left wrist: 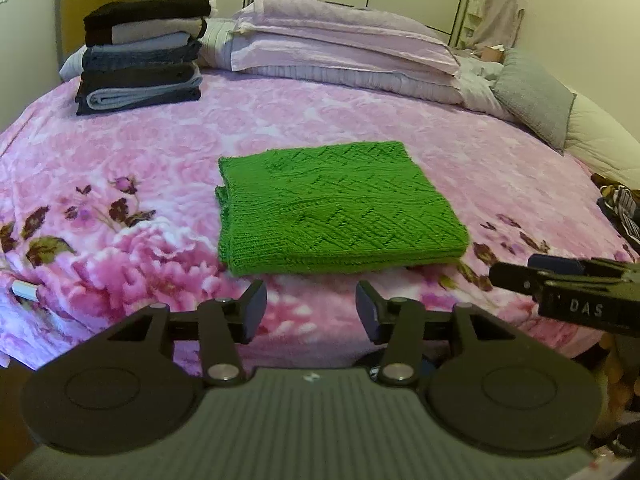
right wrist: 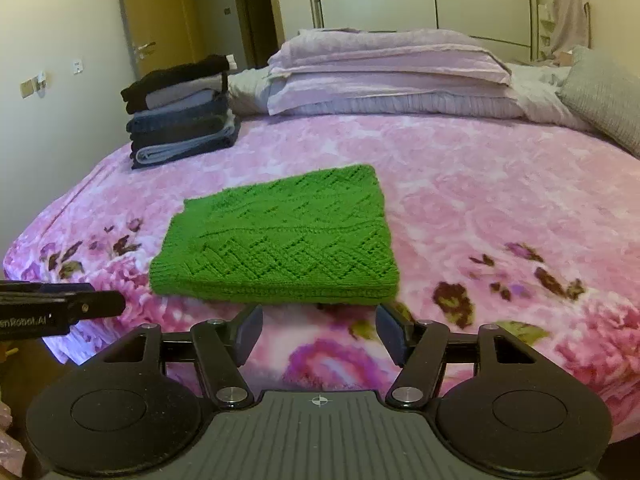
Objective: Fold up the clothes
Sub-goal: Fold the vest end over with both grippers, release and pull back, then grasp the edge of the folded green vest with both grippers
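A green knitted garment (left wrist: 336, 208) lies folded into a neat rectangle on the pink floral bedspread (left wrist: 280, 120); the right wrist view shows it (right wrist: 280, 240) a little left of centre. My left gripper (left wrist: 311, 308) stands open just short of the garment's near edge, nothing between its pads. My right gripper (right wrist: 318, 330) is open too, wider, hovering in front of the same near edge with empty jaws. In each view the other gripper's fingers (left wrist: 560, 276) (right wrist: 60, 304) show at the side, apart from the garment.
A stack of folded dark and grey clothes (left wrist: 140, 56) stands at the bed's far left. Lilac pillows (left wrist: 344, 40) and a grey cushion (left wrist: 532, 96) line the headboard side. Unfolded striped clothing (left wrist: 622, 208) lies at the right edge. A door and wardrobe stand behind.
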`<move>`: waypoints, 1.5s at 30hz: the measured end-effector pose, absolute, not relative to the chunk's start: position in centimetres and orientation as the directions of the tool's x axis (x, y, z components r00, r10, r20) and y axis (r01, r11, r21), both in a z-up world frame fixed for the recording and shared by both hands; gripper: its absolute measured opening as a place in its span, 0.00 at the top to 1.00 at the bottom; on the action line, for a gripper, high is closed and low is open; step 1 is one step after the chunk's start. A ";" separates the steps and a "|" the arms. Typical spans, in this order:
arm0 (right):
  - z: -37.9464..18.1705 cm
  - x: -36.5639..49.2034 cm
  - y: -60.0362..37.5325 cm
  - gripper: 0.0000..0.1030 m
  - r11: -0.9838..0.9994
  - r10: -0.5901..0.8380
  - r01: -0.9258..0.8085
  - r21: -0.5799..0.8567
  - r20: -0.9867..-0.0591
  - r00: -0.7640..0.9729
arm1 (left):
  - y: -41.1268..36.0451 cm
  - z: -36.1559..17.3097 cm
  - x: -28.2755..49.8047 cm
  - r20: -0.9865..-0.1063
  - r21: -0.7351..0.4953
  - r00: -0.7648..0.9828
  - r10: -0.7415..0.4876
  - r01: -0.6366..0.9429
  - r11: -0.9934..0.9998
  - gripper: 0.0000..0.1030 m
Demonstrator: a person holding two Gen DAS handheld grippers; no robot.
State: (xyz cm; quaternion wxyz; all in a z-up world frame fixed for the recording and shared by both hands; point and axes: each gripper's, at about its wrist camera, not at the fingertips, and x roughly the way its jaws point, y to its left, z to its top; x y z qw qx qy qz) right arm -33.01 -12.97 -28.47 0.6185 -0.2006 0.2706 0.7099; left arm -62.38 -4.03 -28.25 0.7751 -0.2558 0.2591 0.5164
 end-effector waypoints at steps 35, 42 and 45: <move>-31.4 -27.9 -6.5 0.41 -0.075 0.741 -0.953 0.294 -0.623 -0.251 | 5.4 -30.9 -69.2 -0.674 -0.426 0.415 0.611 -0.894 0.138 0.29; -33.6 -22.0 -0.1 0.36 0.061 0.710 -0.835 0.547 -0.612 -0.348 | 12.1 -34.7 -71.7 -0.629 -0.641 0.559 0.540 -0.766 0.047 0.29; -35.7 -20.6 2.9 0.35 0.120 0.669 -0.774 0.622 -0.627 -0.399 | 14.6 -36.6 -72.0 -0.615 -0.695 0.601 0.509 -0.719 0.010 0.29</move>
